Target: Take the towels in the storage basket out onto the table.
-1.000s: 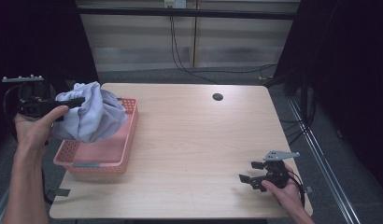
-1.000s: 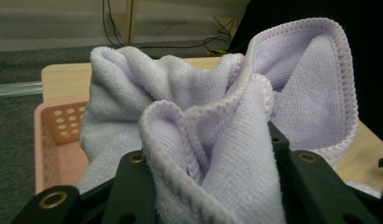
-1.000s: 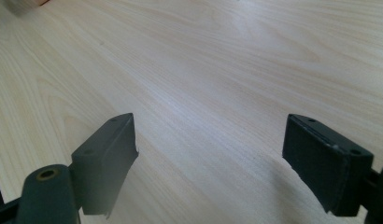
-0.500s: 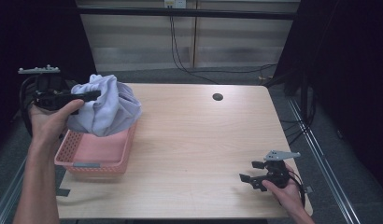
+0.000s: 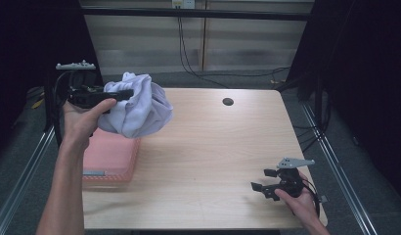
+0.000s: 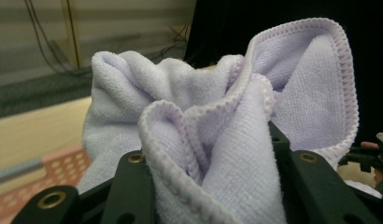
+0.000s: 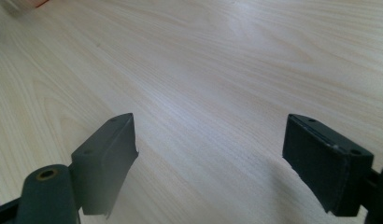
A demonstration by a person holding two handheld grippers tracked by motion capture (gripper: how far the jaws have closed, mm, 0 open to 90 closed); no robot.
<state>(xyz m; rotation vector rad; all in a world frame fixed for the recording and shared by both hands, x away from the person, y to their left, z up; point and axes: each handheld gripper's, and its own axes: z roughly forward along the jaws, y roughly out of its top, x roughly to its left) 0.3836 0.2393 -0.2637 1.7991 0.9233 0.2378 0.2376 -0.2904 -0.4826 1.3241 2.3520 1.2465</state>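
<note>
Nearest the person, at the front right corner of the counter (image 5: 203,161), the right gripper (image 5: 265,182) rests low over bare wood, its jaws spread wide with nothing between them; the wood around it is free of other things. Farther back on the left, a pink basket (image 5: 110,156) sits at the counter's left edge, probably empty, though the towel hides part of it. Above it, the left gripper (image 5: 121,94) is held in the air, its jaws pinching a bunched lavender towel (image 5: 137,110). The towel hangs from that gripper above the basket's far end, clear of the counter. Beyond, a small dark hole (image 5: 228,102) marks the far side.
</note>
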